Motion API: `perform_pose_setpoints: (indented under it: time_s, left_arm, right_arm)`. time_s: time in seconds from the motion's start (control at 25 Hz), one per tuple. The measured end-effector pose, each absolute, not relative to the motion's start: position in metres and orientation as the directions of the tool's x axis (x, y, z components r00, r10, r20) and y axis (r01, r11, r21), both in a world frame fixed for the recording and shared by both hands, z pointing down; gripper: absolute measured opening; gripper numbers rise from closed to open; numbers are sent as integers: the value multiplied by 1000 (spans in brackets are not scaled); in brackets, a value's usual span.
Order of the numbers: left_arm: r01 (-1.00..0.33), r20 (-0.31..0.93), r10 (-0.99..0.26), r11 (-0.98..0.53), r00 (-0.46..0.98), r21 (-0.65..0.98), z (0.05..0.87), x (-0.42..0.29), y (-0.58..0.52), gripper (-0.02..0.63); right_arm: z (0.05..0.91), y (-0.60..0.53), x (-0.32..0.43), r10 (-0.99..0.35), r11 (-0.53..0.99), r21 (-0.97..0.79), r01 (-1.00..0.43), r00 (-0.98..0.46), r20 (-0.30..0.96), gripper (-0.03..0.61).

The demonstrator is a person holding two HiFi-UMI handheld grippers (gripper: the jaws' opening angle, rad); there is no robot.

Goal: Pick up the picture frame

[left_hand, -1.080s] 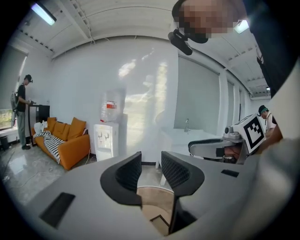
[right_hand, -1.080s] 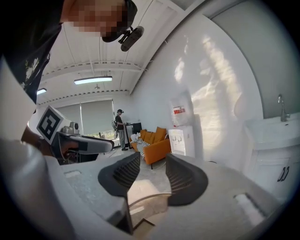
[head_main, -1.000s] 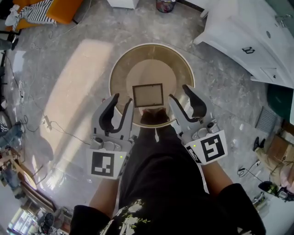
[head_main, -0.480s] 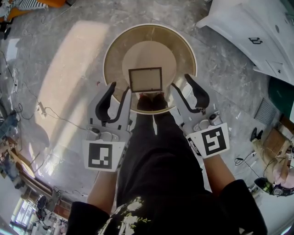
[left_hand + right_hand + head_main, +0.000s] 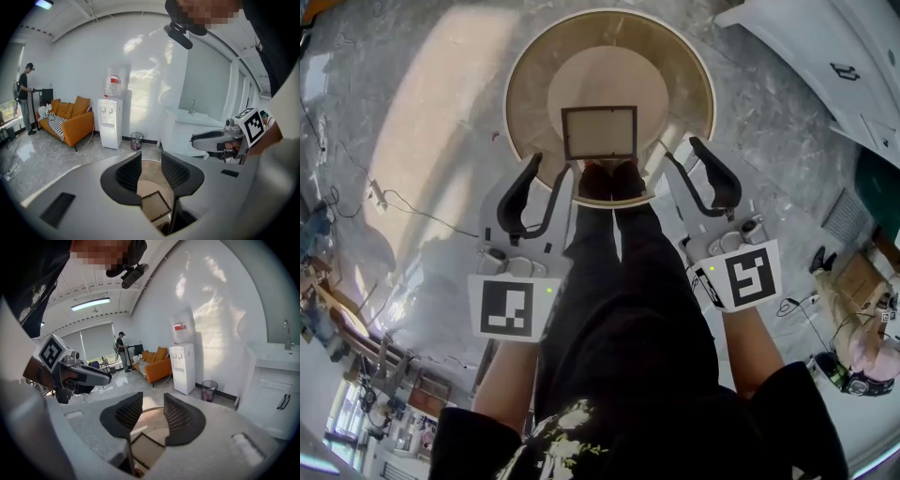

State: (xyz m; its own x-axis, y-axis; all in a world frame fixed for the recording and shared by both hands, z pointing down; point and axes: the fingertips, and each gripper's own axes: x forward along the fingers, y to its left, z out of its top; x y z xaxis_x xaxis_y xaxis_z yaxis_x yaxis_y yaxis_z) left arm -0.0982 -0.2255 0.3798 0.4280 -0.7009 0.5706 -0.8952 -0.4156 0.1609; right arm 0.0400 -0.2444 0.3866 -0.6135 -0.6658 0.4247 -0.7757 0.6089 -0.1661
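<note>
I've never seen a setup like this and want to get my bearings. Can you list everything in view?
picture frame: one, dark rim, pale middle, flat on the table's near side
round table: one, tan, pale rim, in front of the person
water dispenser: one, white, at the far wall
waste bin: one, dark, right of the water dispenser
sofa: one, orange, left of the water dispenser
sink cabinet: one, white, by the wall
bystander: one, dark clothes, near the window
left tongs: one, grey and black, open and empty, left of the picture frame
right tongs: one, grey and black, open though just been closing, empty, right of the picture frame
</note>
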Motion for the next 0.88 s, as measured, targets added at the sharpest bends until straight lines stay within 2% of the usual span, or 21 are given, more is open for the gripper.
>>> perform_pose_setpoints:
  time_s: [0.08, 0.12, 0.16, 0.36, 0.68, 0.88]
  left_arm:
    - [-897, 579, -695, -407, 426, 171, 392, -97, -228, 144]
    - [-899, 582, -695, -401, 423, 174, 397, -98, -229, 143]
    - [-902, 582, -697, -396, 419, 175, 402, -99, -231, 140]
    - [-908, 608, -686, -389, 399, 157, 430, -103, -227, 77]
    - [-904, 661, -631, -381, 406, 192, 490, -103, -219, 77]
    - [-902, 647, -639, -376, 417, 210, 515, -111, -220, 73]
  right_arm:
    - [399, -242, 39, -651, 623, -164, -765, -624, 434, 127]
    - [403, -240, 36, -641, 634, -161, -756, -631, 438, 85]
    - [408, -238, 33, -630, 643, -161, -749, -637, 444, 75]
    - [437, -230, 27, -590, 641, -210, -738, -649, 480, 75]
    - [494, -235, 31, -591, 608, -240, -757, -633, 499, 78]
    - [525, -235, 35, -600, 563, -261, -784, -606, 523, 87]
